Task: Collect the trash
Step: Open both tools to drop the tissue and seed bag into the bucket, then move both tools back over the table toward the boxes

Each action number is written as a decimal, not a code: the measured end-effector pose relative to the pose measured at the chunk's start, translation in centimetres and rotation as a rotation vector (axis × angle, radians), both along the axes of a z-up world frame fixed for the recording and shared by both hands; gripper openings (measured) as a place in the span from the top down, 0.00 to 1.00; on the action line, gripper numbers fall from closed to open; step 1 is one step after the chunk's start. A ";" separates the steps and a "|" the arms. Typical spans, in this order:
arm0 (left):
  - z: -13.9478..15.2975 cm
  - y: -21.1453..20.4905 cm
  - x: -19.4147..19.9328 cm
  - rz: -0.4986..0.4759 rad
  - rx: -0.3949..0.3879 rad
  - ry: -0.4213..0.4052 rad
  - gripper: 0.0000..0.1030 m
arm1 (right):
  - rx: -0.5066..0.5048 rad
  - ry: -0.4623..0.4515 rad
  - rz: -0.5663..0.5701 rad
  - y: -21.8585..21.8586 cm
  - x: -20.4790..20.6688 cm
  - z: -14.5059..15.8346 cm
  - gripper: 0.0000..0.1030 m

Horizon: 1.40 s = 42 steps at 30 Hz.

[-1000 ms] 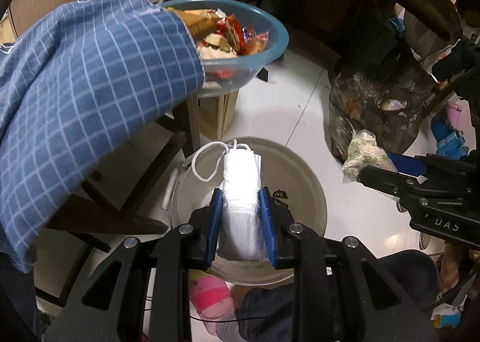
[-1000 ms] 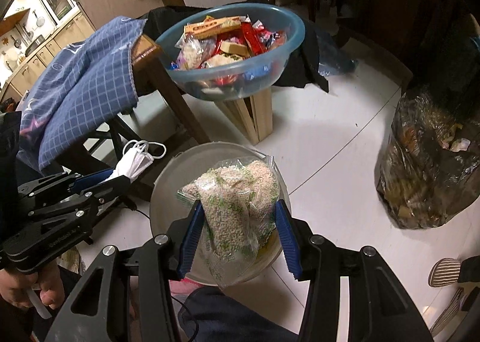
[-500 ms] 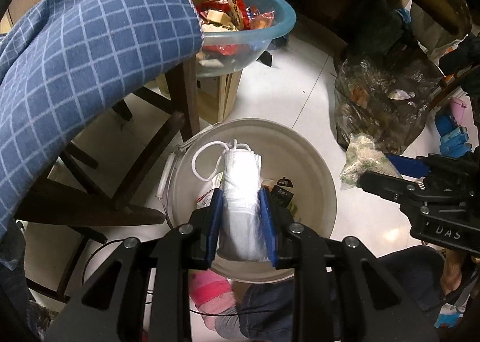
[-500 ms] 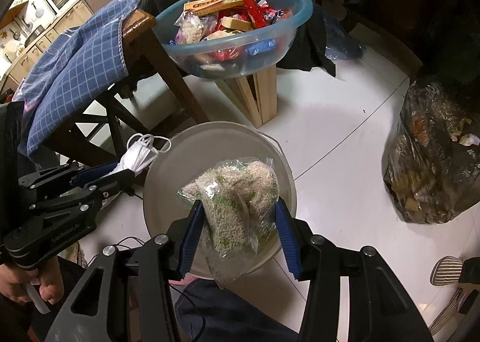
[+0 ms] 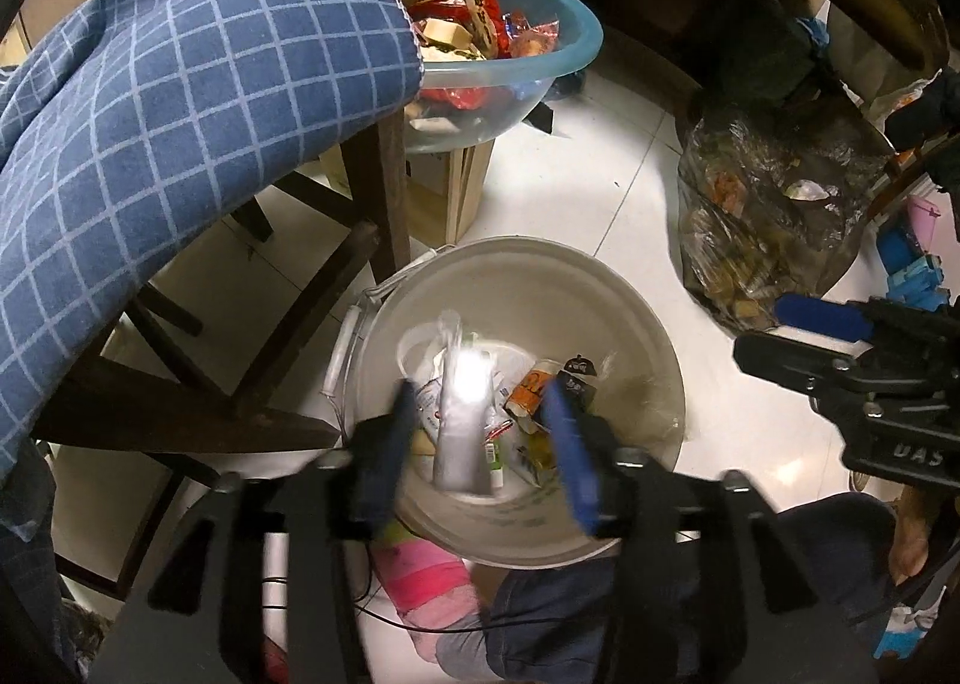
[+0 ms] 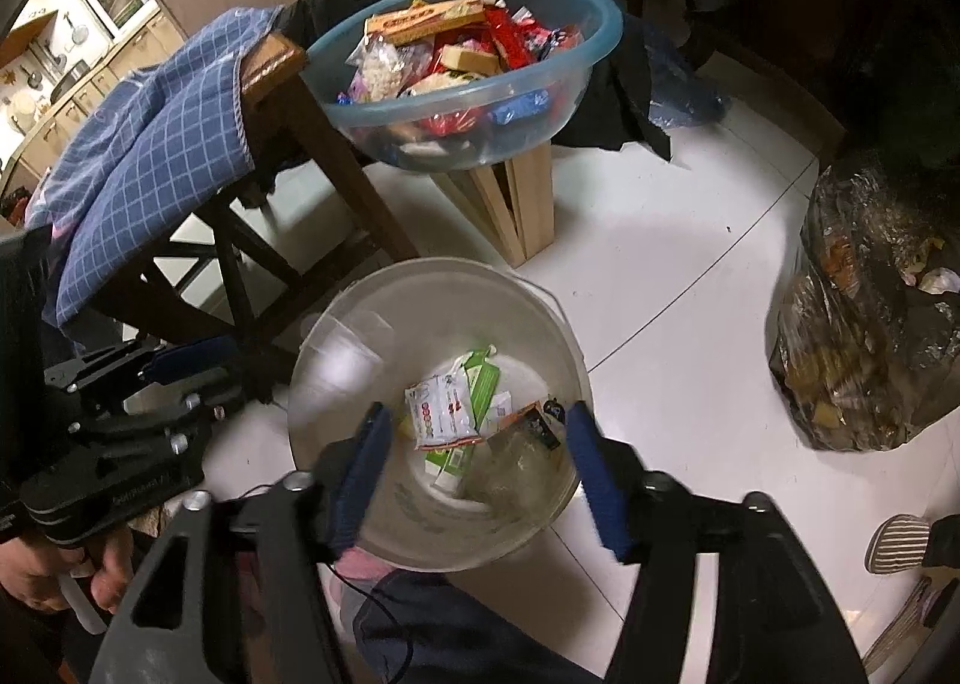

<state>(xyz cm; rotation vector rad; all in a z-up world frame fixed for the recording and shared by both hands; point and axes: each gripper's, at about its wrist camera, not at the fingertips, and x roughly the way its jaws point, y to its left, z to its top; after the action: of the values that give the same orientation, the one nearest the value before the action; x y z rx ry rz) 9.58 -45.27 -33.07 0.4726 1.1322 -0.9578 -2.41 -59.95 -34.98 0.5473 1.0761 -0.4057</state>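
Falling mask (image 5: 459, 420) between opening jaws

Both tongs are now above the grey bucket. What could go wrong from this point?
1. The left tongs are opening and the white mask is dropping between them, blurred; its loops might catch on a finger.
2. The right tongs are opening too, empty, close to the grey bucket rim; a bump may tip it.
3. The blue bowl of wrappers overhangs its wooden stand.

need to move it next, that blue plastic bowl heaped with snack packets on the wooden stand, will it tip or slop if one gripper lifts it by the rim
The blue bowl would likely tilt: it is wide and heaped. Its thin translucent wall may flex. Loose packets reach the rim, so some could slide off.
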 end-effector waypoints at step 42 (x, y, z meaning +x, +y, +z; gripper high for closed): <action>22.6 20.3 10.2 0.350 -0.225 -0.407 0.31 | -0.313 -0.558 0.267 14.5 8.7 23.5 0.14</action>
<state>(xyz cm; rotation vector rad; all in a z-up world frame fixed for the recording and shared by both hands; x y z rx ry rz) 19.79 -25.02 -10.52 0.2579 0.6980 -0.6344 6.26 -45.41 -11.45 0.2090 0.5215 -0.1625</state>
